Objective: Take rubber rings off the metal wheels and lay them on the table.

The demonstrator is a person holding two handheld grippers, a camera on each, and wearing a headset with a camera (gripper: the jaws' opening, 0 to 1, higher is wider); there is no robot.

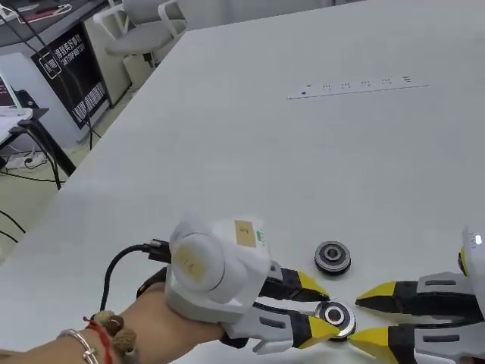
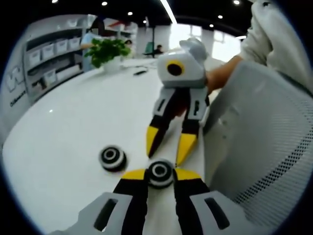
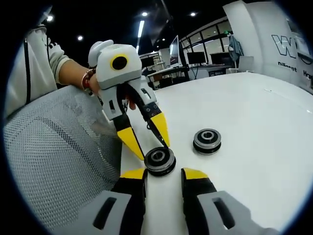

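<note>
Two metal wheels, each with a black rubber ring around its rim, are on the white table (image 1: 250, 136). My left gripper (image 1: 324, 311) (image 2: 160, 175) is shut on the near wheel (image 1: 334, 317) (image 2: 160, 173) (image 3: 159, 160), one yellow tip on each side. My right gripper (image 1: 362, 318) (image 3: 164, 174) faces it from the right, open, its tips just short of that same wheel. The second wheel (image 1: 332, 257) (image 2: 113, 157) (image 3: 207, 140) lies flat and free a little farther out. Each gripper view also shows the opposite gripper: the right gripper (image 2: 168, 147) and the left gripper (image 3: 146, 139).
A flush socket strip (image 1: 356, 86) is set in the table far ahead. A grey mesh chair back (image 2: 259, 137) (image 3: 58, 156) stands close behind the near edge. A potted plant (image 2: 107, 49) is at the table's far end. Chairs (image 1: 144, 30) and a stand are on the floor to the left.
</note>
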